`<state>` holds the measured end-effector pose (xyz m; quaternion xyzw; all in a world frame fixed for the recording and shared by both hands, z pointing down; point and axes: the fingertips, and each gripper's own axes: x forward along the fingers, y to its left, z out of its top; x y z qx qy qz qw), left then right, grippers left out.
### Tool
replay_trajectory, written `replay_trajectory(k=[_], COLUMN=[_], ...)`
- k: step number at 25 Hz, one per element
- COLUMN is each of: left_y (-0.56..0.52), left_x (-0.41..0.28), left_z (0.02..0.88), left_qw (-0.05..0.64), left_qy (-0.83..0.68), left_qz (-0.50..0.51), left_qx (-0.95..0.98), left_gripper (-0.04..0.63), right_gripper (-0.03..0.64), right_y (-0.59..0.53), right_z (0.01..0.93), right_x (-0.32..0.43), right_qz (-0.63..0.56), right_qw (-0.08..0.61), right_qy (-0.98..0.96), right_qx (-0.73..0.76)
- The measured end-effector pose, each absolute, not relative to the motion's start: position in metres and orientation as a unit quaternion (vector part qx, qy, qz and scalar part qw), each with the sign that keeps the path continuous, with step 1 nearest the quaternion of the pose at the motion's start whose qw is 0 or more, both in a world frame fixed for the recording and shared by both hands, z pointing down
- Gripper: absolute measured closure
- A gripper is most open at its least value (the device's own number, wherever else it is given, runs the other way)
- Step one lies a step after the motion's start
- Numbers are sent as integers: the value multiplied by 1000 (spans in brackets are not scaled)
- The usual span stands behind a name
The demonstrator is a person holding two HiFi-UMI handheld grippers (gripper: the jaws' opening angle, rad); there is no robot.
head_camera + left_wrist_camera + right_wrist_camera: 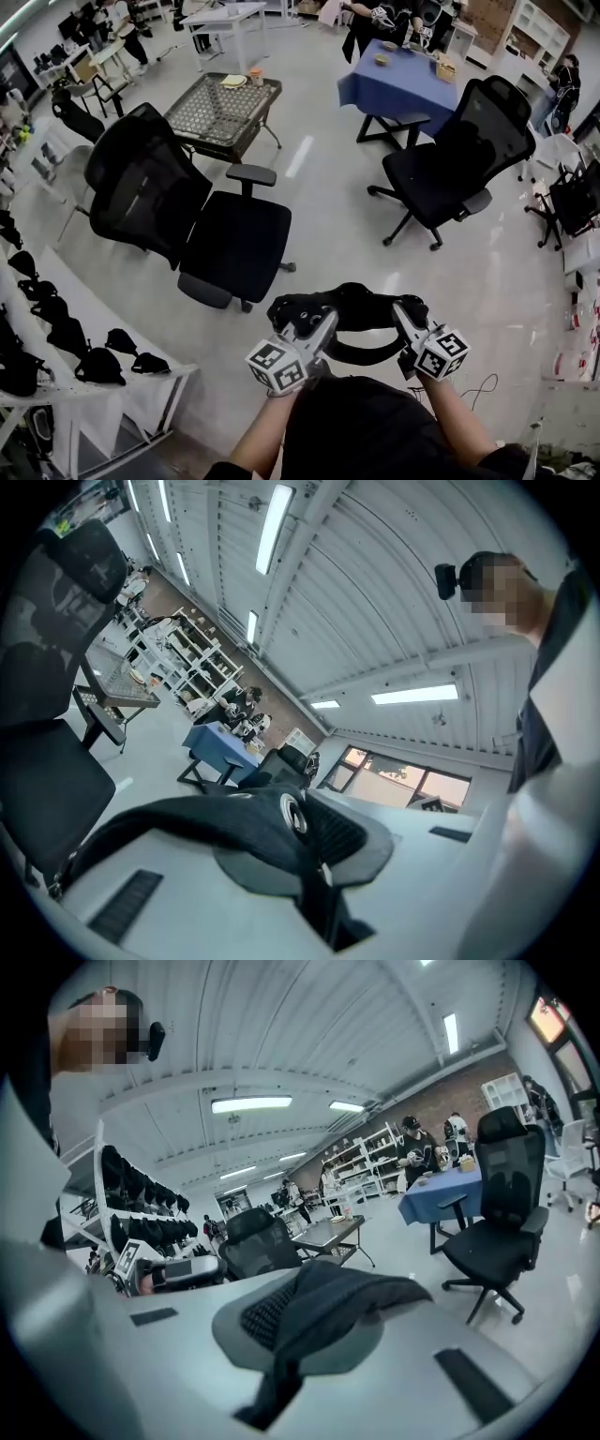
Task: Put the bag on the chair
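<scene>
In the head view, you hold the bag low in front of you, above the floor and clear of the chair (the black one ahead on your left). The left hand-held gripper and the right hand-held gripper each grip one end of it.

In the left gripper view, your left hand-held gripper is clamped nearly closed on the bag's black strap, right beside a metal ring.

In the right gripper view, your right hand-held gripper is pinched fully together on the bag's dark fabric.
</scene>
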<state>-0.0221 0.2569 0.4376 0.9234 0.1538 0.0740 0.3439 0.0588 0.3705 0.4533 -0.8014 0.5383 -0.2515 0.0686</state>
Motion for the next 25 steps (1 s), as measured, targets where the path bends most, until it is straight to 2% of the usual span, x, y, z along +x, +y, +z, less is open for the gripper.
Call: replay_trajectory(k=[11, 25], left_y=[190, 119], left_x=[-15, -26], left_z=[434, 437], left_qw=[338, 325], left_qy=[101, -28], left_qz=[70, 56], left_qx=[933, 944], left_gripper=[563, 563], right_gripper=[617, 617], right_y=[289, 195], right_z=[450, 459], right_x=[82, 85], right_qz=[-256, -253], right_qw=[82, 60], right_qy=[579, 688], right_qx=[-769, -678])
